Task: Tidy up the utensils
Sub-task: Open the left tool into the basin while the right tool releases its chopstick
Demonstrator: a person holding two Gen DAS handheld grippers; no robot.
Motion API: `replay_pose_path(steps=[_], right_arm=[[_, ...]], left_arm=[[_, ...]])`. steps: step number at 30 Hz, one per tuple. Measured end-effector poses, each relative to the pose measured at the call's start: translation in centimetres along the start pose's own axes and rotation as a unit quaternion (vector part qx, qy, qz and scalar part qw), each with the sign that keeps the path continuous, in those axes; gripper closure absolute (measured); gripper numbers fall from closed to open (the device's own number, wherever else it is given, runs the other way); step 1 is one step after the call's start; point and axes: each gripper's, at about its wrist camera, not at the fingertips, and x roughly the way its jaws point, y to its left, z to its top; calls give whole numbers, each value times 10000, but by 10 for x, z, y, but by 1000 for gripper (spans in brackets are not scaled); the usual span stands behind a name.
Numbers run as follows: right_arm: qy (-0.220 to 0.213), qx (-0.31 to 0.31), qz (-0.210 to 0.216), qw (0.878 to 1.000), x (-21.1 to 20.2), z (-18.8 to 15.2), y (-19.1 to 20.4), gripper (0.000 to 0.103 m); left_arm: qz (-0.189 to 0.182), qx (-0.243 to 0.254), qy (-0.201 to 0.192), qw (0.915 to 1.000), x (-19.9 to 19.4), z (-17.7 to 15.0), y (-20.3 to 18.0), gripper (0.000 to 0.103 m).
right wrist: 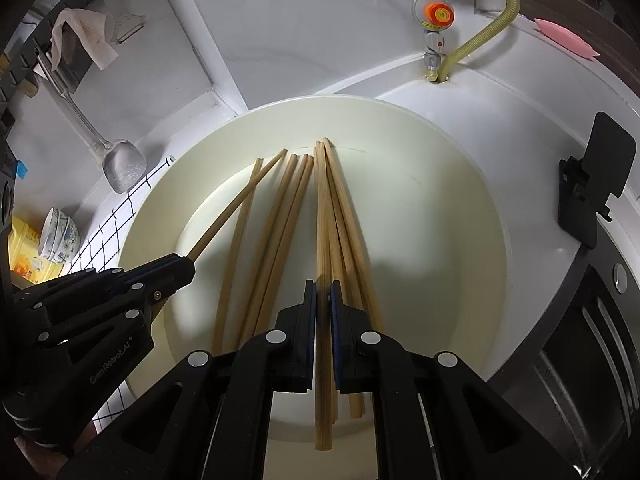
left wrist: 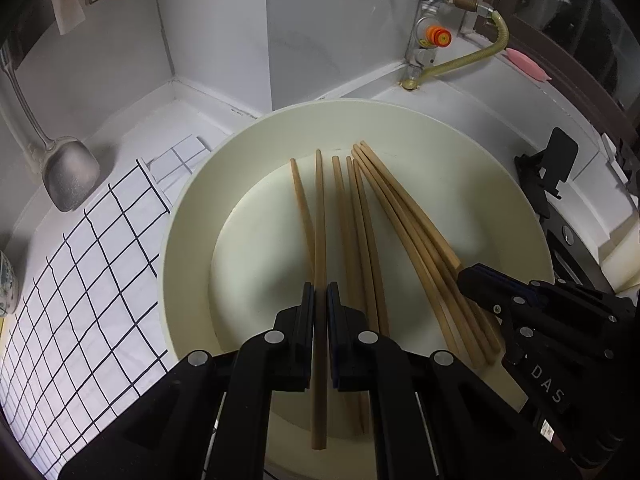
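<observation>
Several wooden chopsticks lie fanned in a large cream plate. My left gripper is shut on a single chopstick that runs forward over the plate. In the right wrist view my right gripper is shut on one or two chopsticks of the right-hand bundle above the plate. The left gripper shows at left there with its chopstick crossing the others. The right gripper shows at right in the left wrist view.
A metal spatula hangs on the wall at left above a checked cloth. A gas valve with a yellow hose stands behind the plate. A black phone stand and a stove edge are at right. Stacked bowls sit far left.
</observation>
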Motion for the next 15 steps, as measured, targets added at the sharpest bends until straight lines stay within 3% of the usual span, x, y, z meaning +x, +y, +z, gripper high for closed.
replay_pose_path(steps=[3, 4, 5, 6, 7, 11, 15], right_arm=[[-10, 6, -23, 10000, -2, 1, -1, 95], [-27, 12, -66, 10000, -5, 2, -1, 91], [-29, 22, -90, 10000, -6, 3, -2, 74], [-65, 47, -107, 9999, -10, 4, -3, 57], [-120, 61, -140, 9998, -14, 3, -3, 53], [-196, 28, -221, 9996, -28, 3, -2, 51], [-306, 63, -308, 9990, -46, -1, 1, 44]], left_arm=[[6, -71, -51, 10000, -6, 0, 4, 93], [59, -70, -76, 9999, -9, 1, 4, 81], [116, -70, -110, 9998, -13, 1, 4, 71], [203, -86, -175, 9996, -18, 1, 6, 46], [297, -123, -247, 9992, -24, 1, 7, 31], [468, -257, -308, 9981, -43, -1, 15, 27], [643, -363, -255, 9969, -57, -2, 20, 11]])
